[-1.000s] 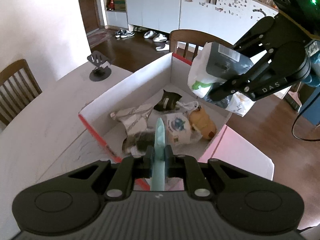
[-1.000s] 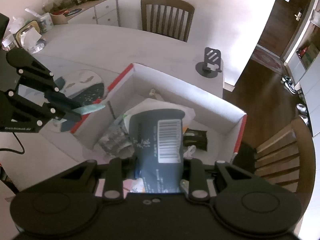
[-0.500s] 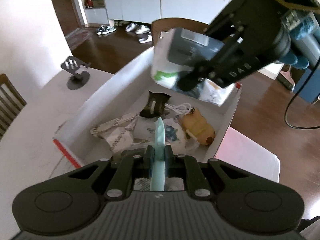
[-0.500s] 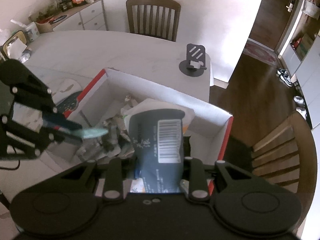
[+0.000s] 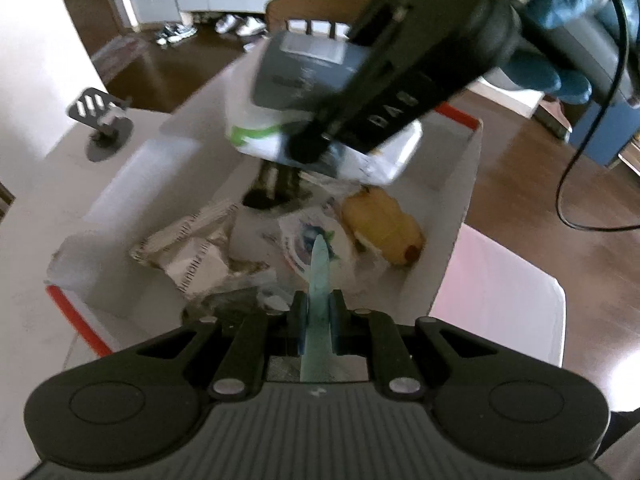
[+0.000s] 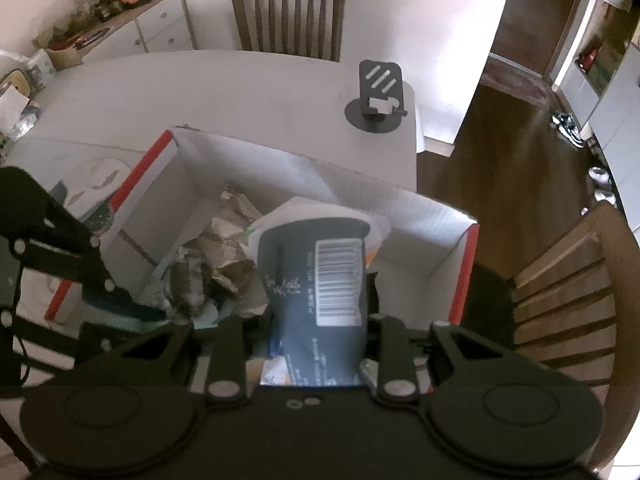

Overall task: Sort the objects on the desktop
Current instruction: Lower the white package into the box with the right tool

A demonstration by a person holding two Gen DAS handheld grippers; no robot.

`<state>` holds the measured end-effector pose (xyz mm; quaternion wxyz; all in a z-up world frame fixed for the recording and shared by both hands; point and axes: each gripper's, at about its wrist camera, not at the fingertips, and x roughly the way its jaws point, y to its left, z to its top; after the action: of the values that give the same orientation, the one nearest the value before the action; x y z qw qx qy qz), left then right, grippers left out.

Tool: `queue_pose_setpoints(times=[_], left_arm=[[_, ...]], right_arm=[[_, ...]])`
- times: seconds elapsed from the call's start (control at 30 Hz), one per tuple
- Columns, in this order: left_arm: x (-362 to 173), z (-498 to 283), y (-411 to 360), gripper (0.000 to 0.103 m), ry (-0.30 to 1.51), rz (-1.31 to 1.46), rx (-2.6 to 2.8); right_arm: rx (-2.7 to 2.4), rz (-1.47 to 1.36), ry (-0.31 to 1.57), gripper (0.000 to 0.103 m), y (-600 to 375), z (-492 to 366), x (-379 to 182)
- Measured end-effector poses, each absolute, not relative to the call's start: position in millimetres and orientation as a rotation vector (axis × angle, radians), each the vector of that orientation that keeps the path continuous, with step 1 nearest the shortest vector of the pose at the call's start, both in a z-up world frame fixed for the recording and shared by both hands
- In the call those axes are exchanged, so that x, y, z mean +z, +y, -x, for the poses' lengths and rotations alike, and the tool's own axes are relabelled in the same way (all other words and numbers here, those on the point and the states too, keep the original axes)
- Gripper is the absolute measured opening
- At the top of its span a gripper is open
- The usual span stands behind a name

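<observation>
Cardboard box sits on white table above wood floor.

Both grippers angle steeply downward, jaws clamped.

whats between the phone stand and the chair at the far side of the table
Nothing: in the right wrist view, only bare white table lies between the phone stand and the chair.
</observation>
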<state>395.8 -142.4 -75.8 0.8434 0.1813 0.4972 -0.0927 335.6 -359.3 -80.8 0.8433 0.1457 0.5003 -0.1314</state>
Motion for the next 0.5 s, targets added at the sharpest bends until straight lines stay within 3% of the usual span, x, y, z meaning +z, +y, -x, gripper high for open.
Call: queue_pose_setpoints(times=[0.5], left_arm=[[-95, -411, -131, 0.01, 1.159, -0.288, -0.233]], right_arm=[[-0.304, -0.363, 1.067, 0.029, -365, -358, -103]])
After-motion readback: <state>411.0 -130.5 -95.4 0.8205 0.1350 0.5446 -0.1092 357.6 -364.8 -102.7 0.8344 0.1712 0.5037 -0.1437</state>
